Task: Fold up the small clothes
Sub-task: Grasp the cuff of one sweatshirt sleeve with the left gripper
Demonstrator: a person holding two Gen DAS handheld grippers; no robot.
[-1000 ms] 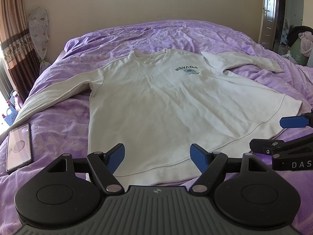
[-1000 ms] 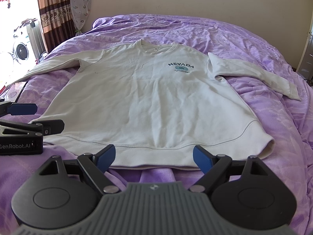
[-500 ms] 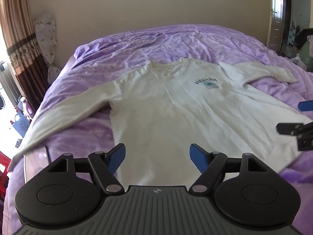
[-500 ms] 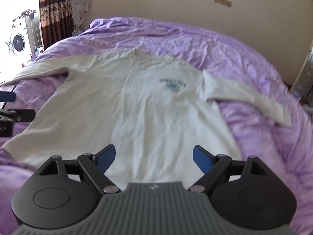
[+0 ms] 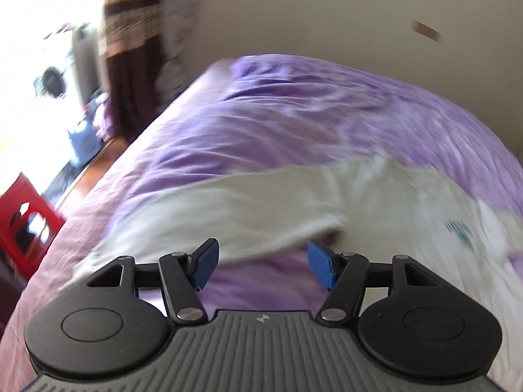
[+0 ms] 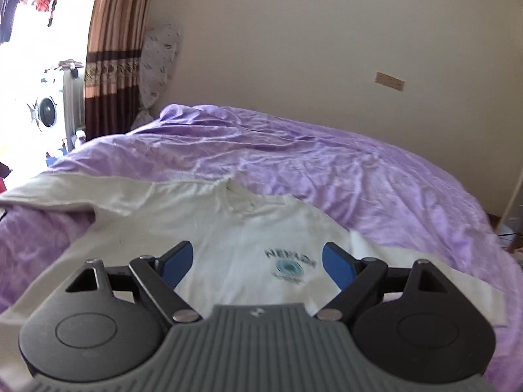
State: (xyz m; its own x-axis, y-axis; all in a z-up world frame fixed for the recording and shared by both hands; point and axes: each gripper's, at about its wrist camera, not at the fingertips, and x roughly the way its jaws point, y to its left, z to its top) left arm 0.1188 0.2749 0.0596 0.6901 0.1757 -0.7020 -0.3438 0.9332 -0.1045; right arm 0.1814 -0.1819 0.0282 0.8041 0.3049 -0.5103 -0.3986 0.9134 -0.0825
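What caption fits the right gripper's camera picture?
Open right gripper above a white sweatshirt spread on a purple bed.

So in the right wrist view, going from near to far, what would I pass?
Right gripper with jaws apart, white sweatshirt, purple bedspread, beige wall.

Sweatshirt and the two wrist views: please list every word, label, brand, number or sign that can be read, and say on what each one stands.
"NEVADA": dark arched print on the chest of the white sweatshirt, above a round teal emblem; blurred, the middle letters are only just legible.
Small line under the emblem: too blurred to read.
Neck label inside the collar: too small to read.
Chest print in the left wrist view: smeared, unreadable.
Small mark on each claw's grey body: a logo, no letters.
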